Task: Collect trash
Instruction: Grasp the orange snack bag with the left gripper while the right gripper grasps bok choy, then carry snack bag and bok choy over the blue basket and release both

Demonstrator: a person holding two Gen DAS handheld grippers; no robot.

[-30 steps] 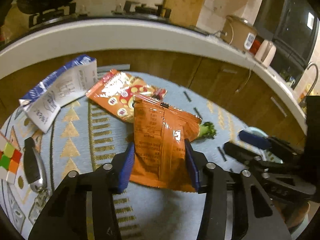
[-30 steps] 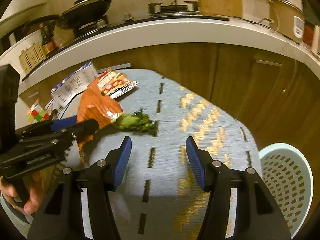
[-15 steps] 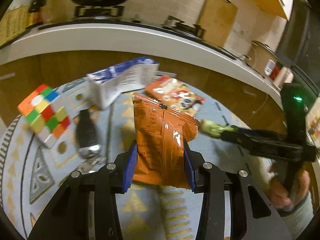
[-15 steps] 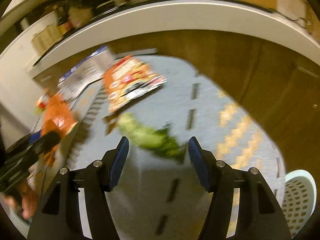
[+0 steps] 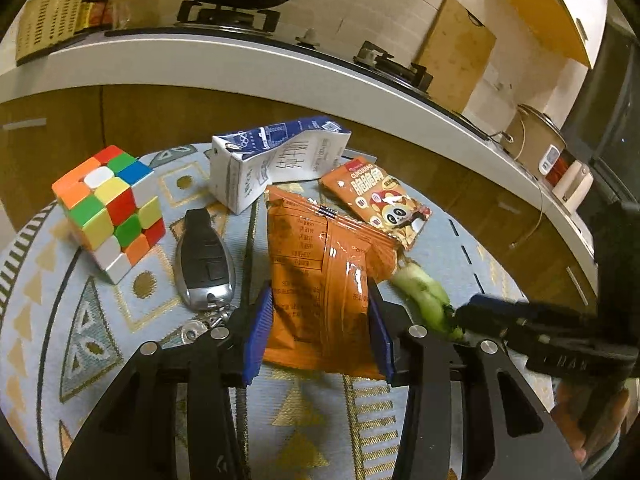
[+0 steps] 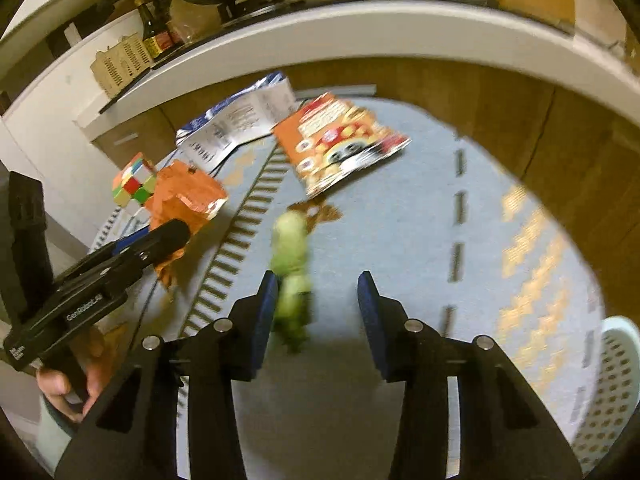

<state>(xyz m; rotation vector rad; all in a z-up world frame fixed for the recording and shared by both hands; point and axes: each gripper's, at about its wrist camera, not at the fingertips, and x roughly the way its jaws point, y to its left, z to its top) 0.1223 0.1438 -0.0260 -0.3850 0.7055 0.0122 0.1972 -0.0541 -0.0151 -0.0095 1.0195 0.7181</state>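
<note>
**Between your jaws: one bag gripped, one vegetable scrap not yet gripped**

At the lower centre of the left wrist view, your left gripper (image 5: 320,332) has its jaws closed narrow on the orange snack bag (image 5: 320,280), both blue pads pressed against the bag's sides. The bag stands up from the patterned rug (image 5: 100,340). Just right of it lies the green vegetable scrap (image 5: 424,292), with your right gripper (image 6: 318,308) reaching its leafy end from the right edge of the frame.

In the right wrist view, your right gripper's jaws stand wide, and the blurred scrap lies between them, close to the left pad; you cannot tell whether it touches.

Toward the upper middle of the left view lie the milk carton (image 5: 280,160) on its side and the panda snack packet (image 5: 376,204), near each other. At left sit the puzzle cube (image 5: 110,212) and the car key (image 5: 204,260). The white basket (image 6: 608,392) shows at the lower right of the right view.
</note>
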